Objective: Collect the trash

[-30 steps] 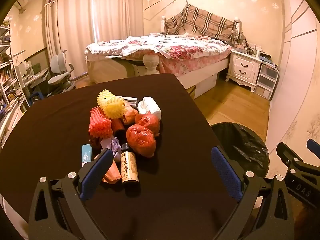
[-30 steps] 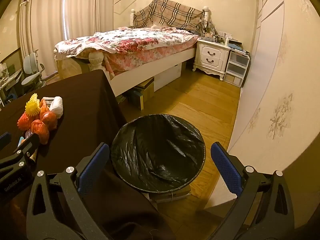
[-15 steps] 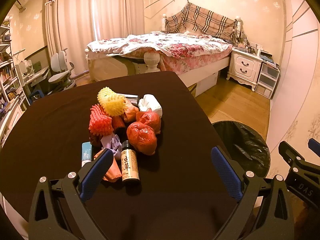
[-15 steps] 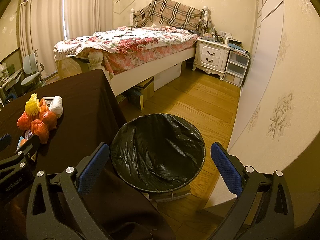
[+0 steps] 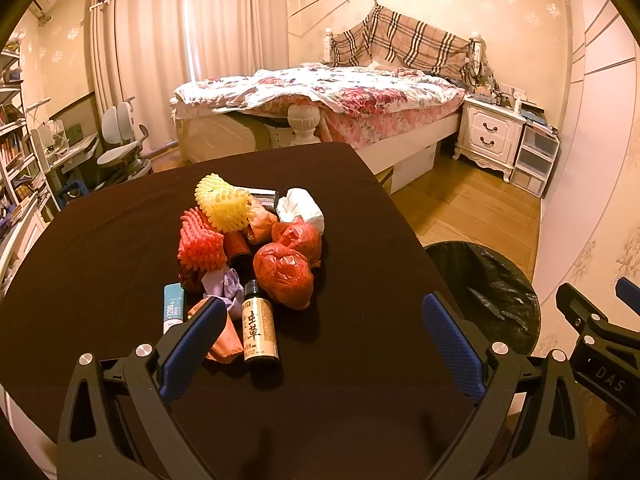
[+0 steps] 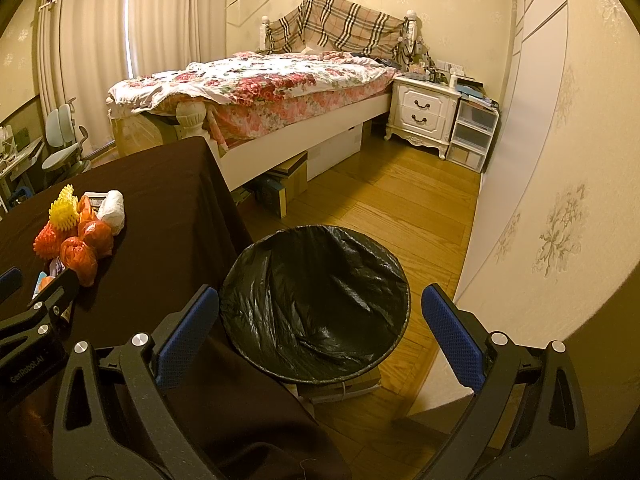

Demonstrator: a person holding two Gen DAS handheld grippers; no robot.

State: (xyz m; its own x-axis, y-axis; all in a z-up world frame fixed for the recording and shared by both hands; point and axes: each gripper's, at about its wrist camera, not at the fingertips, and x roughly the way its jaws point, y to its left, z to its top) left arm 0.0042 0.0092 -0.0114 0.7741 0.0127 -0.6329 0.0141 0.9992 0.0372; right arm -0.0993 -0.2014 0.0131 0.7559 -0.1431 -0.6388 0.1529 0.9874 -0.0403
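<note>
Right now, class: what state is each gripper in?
Left gripper: open, holding nothing, above the table.
Right gripper: open, holding nothing, over the trash bin.

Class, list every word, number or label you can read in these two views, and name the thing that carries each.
"1200": teal tube.
"生草": small brown bottle; its smaller print is unreadable.
"DAS": right gripper body, partly cut off.
"GenRobot.AI": left gripper body.
Printed card behind the pile: too blurred.
</note>
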